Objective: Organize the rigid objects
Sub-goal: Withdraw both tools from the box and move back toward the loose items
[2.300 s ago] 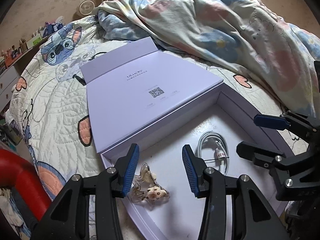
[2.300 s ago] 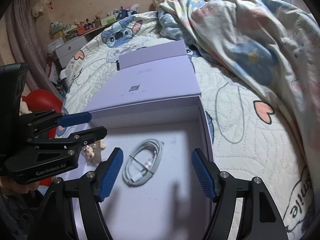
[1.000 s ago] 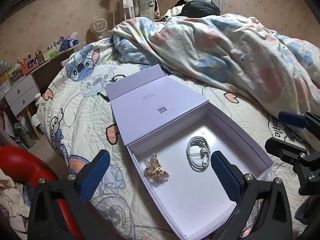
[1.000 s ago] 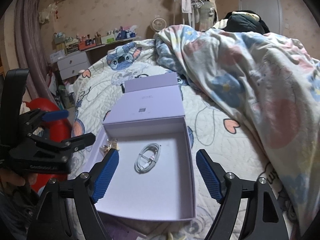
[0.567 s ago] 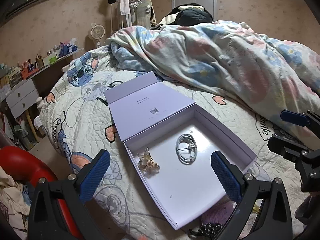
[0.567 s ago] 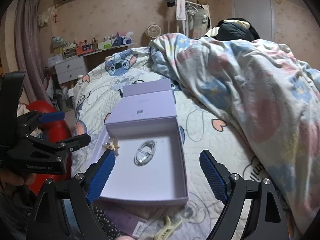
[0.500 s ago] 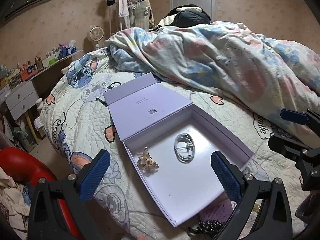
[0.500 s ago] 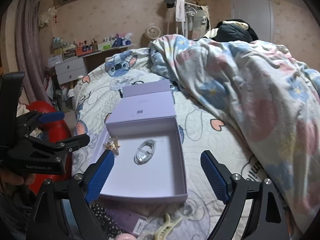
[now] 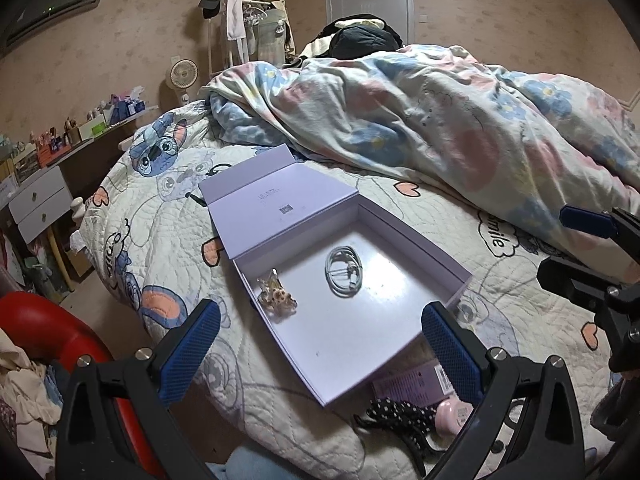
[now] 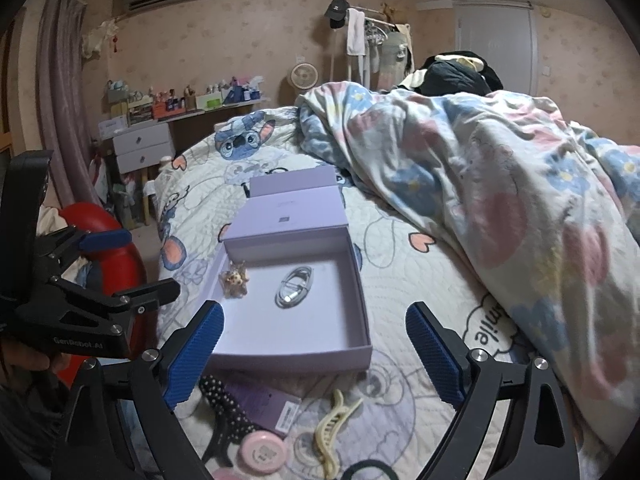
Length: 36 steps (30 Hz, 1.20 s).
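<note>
On the quilt (image 10: 460, 280) beside the lilac box (image 10: 288, 354): "smile".

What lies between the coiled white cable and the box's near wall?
Only bare box floor: the coiled white cable sits apart from the near wall, with nothing between, seen clearest in the right wrist view.

both claws (image 9: 318, 344) (image 10: 314, 350) spread wide, empty

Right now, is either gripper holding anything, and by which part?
Nothing is held. The left gripper and right gripper are both open above the bed, with the cable and hair clip lying loose in the box.
</note>
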Available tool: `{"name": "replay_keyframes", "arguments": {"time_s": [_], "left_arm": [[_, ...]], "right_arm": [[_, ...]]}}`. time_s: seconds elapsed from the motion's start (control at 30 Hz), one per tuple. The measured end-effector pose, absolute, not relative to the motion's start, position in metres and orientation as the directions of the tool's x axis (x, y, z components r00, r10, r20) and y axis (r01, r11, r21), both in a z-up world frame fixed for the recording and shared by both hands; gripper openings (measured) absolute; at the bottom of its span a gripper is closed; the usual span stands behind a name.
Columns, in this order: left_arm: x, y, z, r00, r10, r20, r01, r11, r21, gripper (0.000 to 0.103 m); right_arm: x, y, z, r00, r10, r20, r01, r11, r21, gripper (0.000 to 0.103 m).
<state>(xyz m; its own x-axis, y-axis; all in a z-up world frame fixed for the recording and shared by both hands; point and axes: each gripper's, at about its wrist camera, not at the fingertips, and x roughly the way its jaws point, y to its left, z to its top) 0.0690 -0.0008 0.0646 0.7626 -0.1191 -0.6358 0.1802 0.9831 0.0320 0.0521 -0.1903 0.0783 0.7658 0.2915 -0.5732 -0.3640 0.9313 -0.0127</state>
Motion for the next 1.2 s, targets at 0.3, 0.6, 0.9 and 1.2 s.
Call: {"name": "replay_keyframes", "arguments": {"time_s": [0.3, 0.6, 0.9, 1.2], "left_arm": [[0.042, -0.005, 0.06, 0.76, -0.128, -0.638, 0.193, 0.981, 0.032, 0.103], [0.019, -0.008, 0.044, 0.733, -0.149, -0.663, 0.216, 0.976, 0.02, 0.103], [0.001, -0.011, 0.024, 0.699, -0.162, -0.696, 0.224, 0.975, -0.002, 0.103], [-0.006, -0.01, -0.003, 0.645, -0.168, -0.746, 0.224, 0.974, -0.025, 0.103]], "right_arm": [[0.025, -0.191, 0.073, 0.768, 0.287, -0.573, -0.358, 0.933, -0.012, 0.094], [0.0, -0.19, 0.051, 0.744, 0.296, -0.599, -0.359, 0.933, 0.016, 0.094], [-0.014, -0.19, 0.028, 0.717, 0.308, -0.625, -0.355, 0.934, 0.053, 0.094], [-0.025, -0.191, 0.002, 0.696, 0.329, -0.638, -0.355, 0.93, 0.093, 0.094]]}}
